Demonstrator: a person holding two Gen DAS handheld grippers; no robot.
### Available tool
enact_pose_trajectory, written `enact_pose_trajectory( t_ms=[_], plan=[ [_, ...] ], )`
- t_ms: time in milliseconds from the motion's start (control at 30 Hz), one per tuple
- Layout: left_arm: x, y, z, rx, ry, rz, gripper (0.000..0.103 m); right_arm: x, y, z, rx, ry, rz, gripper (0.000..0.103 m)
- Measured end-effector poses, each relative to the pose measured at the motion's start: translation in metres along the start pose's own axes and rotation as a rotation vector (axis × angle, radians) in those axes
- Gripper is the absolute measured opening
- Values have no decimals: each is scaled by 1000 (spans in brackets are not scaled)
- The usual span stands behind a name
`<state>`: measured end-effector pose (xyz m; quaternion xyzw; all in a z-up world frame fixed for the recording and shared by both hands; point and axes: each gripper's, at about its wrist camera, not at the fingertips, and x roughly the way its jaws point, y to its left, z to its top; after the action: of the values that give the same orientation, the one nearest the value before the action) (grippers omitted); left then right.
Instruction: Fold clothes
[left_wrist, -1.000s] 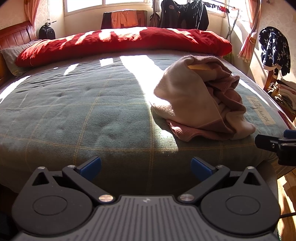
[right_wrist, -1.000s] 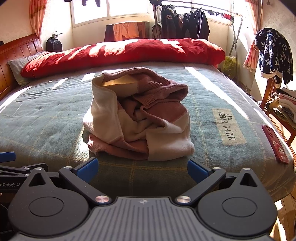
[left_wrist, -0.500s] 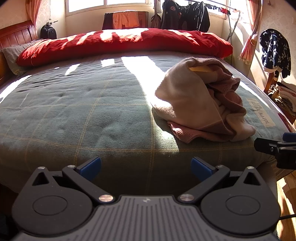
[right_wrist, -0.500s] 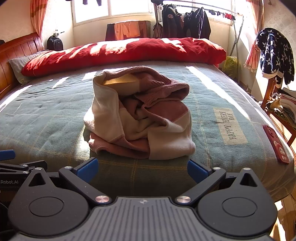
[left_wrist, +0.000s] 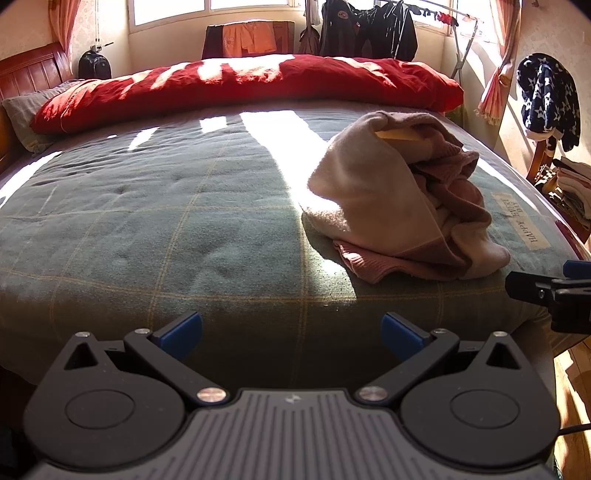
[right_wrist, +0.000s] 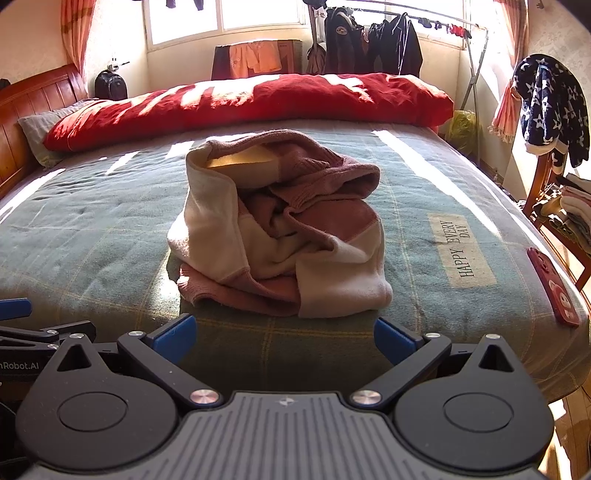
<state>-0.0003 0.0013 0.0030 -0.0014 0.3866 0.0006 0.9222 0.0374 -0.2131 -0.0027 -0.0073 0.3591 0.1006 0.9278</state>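
Note:
A crumpled pink and cream garment (left_wrist: 399, 206) (right_wrist: 284, 232) lies in a heap on the green plaid bedspread (left_wrist: 147, 221) (right_wrist: 92, 236), right of the bed's middle. My left gripper (left_wrist: 291, 328) hangs open at the bed's near edge, well left of the heap, with nothing between its fingers. Straight in front of the heap and a little short of it, my right gripper (right_wrist: 282, 338) also stands open and empty. The right gripper's fingers (left_wrist: 550, 291) show at the right edge of the left wrist view. The left gripper's fingers (right_wrist: 22, 325) show at the left edge of the right wrist view.
A long red duvet (left_wrist: 240, 88) (right_wrist: 251, 103) lies across the far end of the bed. A red phone-like object (right_wrist: 552, 291) rests on the bed's right edge. A chair with a starred blue garment (right_wrist: 550, 110) and stacked clothes stands at the right. A clothes rack stands by the window.
Both grippers have edged slightly forward toward the bed, so the heap looks a little larger. Both stay open. The garment has not moved.

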Motion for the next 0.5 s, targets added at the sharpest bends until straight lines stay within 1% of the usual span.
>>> enact_pose_trajectory(
  t_ms=[500],
  plan=[
    [1,1,-2,1,5,-4,103,3,3,0,-10,10,3,103]
  ],
)
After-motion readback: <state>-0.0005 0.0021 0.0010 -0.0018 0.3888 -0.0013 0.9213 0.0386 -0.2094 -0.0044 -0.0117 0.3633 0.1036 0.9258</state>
